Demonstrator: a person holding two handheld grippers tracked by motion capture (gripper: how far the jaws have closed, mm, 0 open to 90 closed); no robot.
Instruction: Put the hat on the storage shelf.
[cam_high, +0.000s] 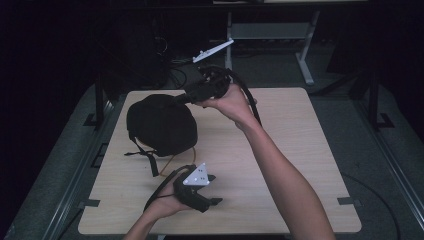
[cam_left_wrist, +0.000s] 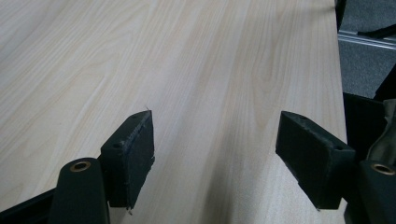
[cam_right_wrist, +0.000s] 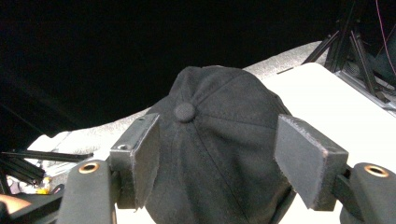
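Note:
A black cap (cam_high: 162, 122) lies on the light wood table (cam_high: 285, 145) at its back left, with a strap (cam_high: 147, 157) trailing toward the front. My right gripper (cam_high: 182, 97) is held above the cap's right side and points at it. In the right gripper view the cap (cam_right_wrist: 219, 154) with its top button sits between and beyond the spread jaws of my right gripper (cam_right_wrist: 217, 128), which is open. My left gripper (cam_high: 216, 189) rests low near the table's front, open. In its own view my left gripper (cam_left_wrist: 215, 121) has bare table (cam_left_wrist: 187, 56) between its jaws.
A thin yellow cord (cam_high: 175, 159) curves from under the cap toward the left hand. A grey table frame (cam_high: 305, 55) stands behind the table, and dark metal rails (cam_high: 100, 105) run along both sides. The table's right edge (cam_left_wrist: 338, 93) lies near the left gripper's aim.

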